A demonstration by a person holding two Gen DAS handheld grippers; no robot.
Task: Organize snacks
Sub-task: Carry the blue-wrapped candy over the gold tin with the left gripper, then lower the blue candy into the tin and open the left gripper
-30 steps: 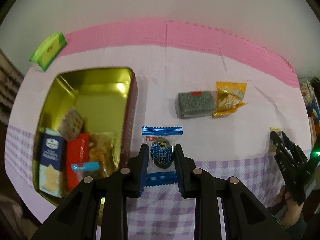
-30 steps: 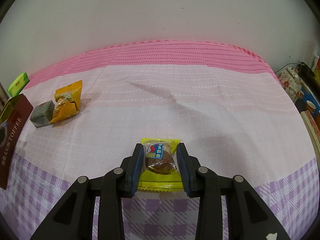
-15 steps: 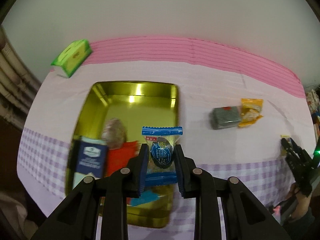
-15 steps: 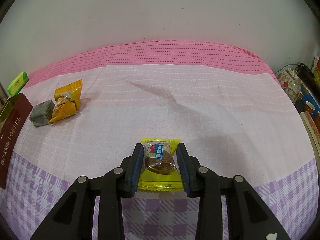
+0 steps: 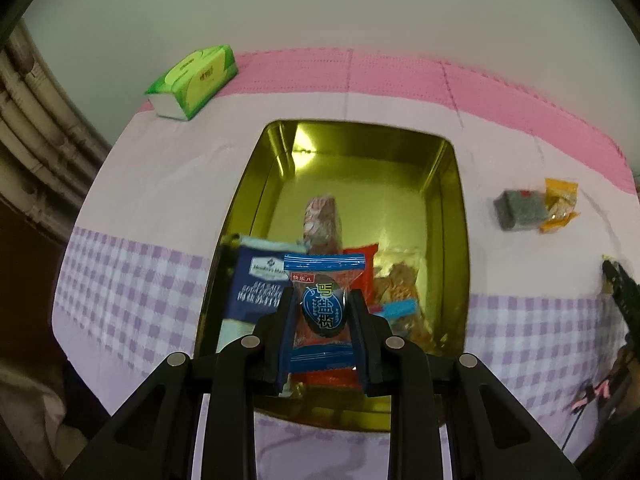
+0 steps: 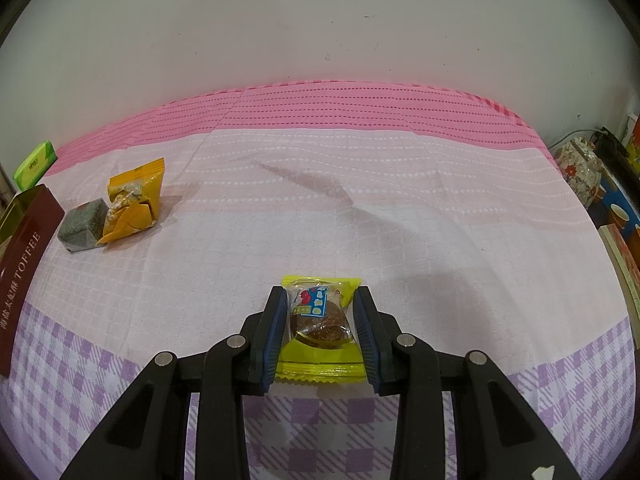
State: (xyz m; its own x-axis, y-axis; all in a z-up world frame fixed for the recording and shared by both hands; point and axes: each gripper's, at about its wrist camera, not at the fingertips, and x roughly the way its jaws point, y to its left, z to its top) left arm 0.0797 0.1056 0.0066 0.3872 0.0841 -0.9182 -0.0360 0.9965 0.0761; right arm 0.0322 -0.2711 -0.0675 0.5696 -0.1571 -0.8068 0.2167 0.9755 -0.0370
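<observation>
Left gripper [image 5: 323,322]: jaws pinching a blue-wrapped snack packet [image 5: 324,308] by its two sides, packet held up off the desk, directly above the near end of the open gold tin [image 5: 448,200].

Tin contents — a dark blue cracker box [image 5: 256,284] at near left; a red packet [image 5: 362,254] behind the held one; a clear bag of brownish snacks [image 5: 400,280] at near right; a speckled pinkish packet [image 5: 320,216] leaning toward the middle; a small light-blue item [image 5: 396,307] beside the right jaw; far half of the tin floor bare.

Right gripper [image 6: 320,322]: jaws closed on a yellow-wrapped round cake [image 6: 320,320], one pad on each side of the wrapper; whether the packet rests on the cloth or is just clear of it cannot be told.

Desk covered by a pink and lilac-check tablecloth [image 6: 360,208]; on it, right of the tin, a grey block-shaped packet [image 6: 82,226] touching an orange snack packet [image 6: 134,204]; green tissue pack [image 5: 192,80] at the far left corner, well apart from the tin.

Tin's dark red outer wall reads "TOFFEE" in the right wrist view; left wrist view slightly blurred.
</observation>
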